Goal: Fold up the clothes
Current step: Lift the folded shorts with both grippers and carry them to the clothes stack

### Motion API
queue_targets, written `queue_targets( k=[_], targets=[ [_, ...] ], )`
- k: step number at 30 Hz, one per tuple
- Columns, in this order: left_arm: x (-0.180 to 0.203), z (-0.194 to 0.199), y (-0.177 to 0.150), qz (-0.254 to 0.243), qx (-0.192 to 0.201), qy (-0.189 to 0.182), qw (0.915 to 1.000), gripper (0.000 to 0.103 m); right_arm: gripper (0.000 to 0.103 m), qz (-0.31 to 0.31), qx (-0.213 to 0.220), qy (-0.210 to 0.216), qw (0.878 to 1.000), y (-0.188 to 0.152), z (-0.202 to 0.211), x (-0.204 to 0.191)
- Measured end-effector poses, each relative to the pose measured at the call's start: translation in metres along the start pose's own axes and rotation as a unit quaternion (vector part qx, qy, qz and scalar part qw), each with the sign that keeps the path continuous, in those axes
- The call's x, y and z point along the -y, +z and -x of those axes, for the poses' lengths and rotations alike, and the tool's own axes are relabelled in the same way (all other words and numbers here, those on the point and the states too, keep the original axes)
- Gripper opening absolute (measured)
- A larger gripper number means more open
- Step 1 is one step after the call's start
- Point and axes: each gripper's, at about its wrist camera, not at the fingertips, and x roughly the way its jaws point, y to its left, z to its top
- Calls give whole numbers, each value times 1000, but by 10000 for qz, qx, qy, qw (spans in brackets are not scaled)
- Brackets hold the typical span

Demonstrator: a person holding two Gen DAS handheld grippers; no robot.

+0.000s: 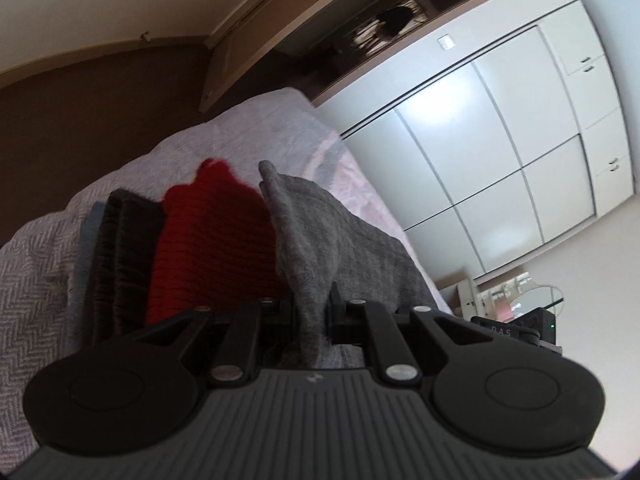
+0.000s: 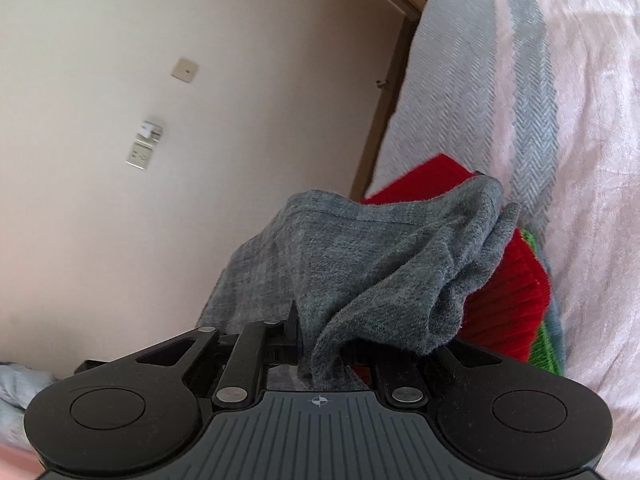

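A grey knit garment (image 1: 320,240) is held up over the bed, and my left gripper (image 1: 314,312) is shut on a fold of it. In the right wrist view the same grey garment (image 2: 360,264) bunches in front of the lens, with my right gripper (image 2: 320,344) shut on its edge. Behind it lie a folded red knit (image 1: 212,248), a black garment (image 1: 120,264) and a pale blue one (image 1: 86,248) side by side. The right wrist view also shows the red knit (image 2: 508,296) over a green piece (image 2: 546,344).
The bed (image 1: 36,272) carries a grey herringbone blanket and a pink sheet (image 2: 592,160). White wardrobe doors (image 1: 500,152) stand to the right, a dark wooden headboard (image 1: 80,116) behind. A beige wall with sockets (image 2: 140,152) fills the left of the right wrist view. A glass side table (image 1: 520,292) stands low right.
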Motion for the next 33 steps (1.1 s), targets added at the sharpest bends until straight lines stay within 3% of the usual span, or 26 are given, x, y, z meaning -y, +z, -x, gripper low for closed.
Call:
queue_targets(
  k=[1,4,5,11,14,16,18,19,22,26,29,31,32,33],
  targets=[
    [-5,-2,0,17,-8,25,10000,9,12,10,-26,-52,10000,0,-5,5],
    [-18,-7,-1,63,-31,87,9999,11,52,22,81,-414,9991,1,-10,16],
    [-19,-6,0,57,-32,66,10000,11,59,-22,164,-463,9988,3,-7,19],
    [-27,1,15,116,24,-19,9999,18,59,-587,700,-260,9955,20,22,54],
    [-34,-2,33,214,123,18,9997,20,59,-714,728,-207,9946,34,22,65],
    [-33,-12,41,176,-24,-9,9998,20,59,-667,646,-187,9955,40,17,67],
    [-31,-21,44,102,-156,-34,9998,19,29,-562,570,-190,9966,41,11,67],
    [-30,-20,43,19,-98,-13,9999,8,14,-501,547,-193,9971,41,8,66],
    [-27,-16,38,-228,76,51,9997,4,7,4,785,-394,9961,39,12,52],
    [-23,-11,31,-557,308,136,9979,4,6,499,1199,-384,9908,41,20,42],
    [-20,-8,26,-780,458,222,9957,5,7,486,1053,-636,9912,39,12,47],
    [-23,-14,23,-757,390,437,9954,15,7,466,875,-987,9902,37,1,52],
    [-23,-16,22,-751,378,537,9950,18,13,455,784,-1143,9893,36,-4,55],
    [-23,-14,23,-760,431,617,9943,20,25,420,761,-1270,9881,35,-7,56]
  ],
)
